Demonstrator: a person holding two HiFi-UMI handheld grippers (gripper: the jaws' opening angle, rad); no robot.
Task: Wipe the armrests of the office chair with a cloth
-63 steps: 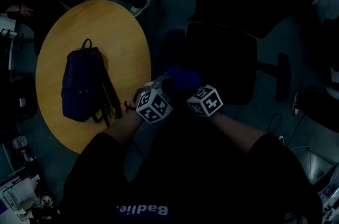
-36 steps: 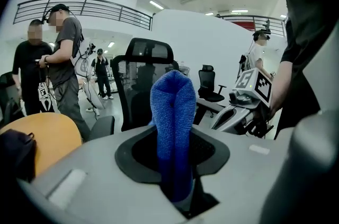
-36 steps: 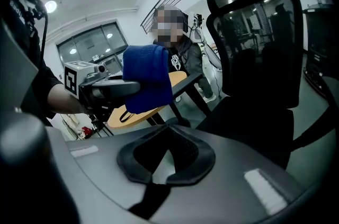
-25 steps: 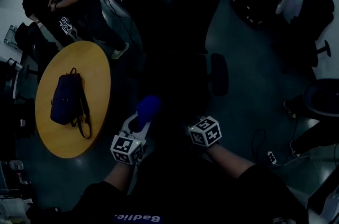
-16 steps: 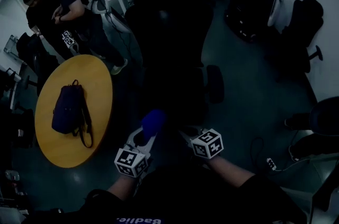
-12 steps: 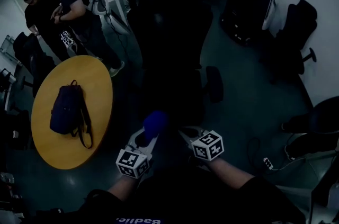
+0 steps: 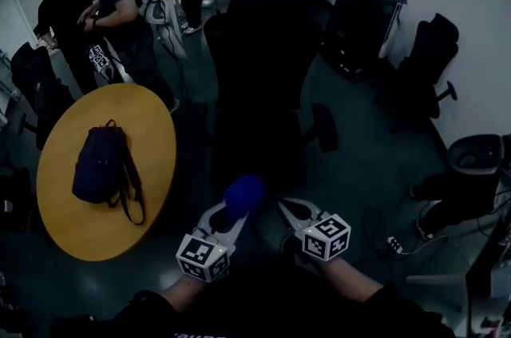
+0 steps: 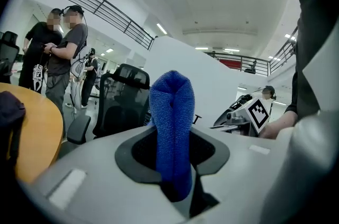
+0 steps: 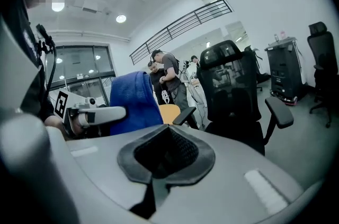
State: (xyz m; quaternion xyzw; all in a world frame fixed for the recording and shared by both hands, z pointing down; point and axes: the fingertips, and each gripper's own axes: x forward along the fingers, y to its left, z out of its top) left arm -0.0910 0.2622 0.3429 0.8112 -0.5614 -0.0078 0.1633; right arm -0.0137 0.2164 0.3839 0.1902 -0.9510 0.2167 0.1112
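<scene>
Left gripper clenched on blue cloth; cloth folded, long axis along jaws, tip toward office chair. Right gripper clenched, empty.

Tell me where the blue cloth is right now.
The blue cloth is clamped in the left gripper, low and central in the head view. It sits on the near side of the office chair, just left of the right gripper.
</scene>
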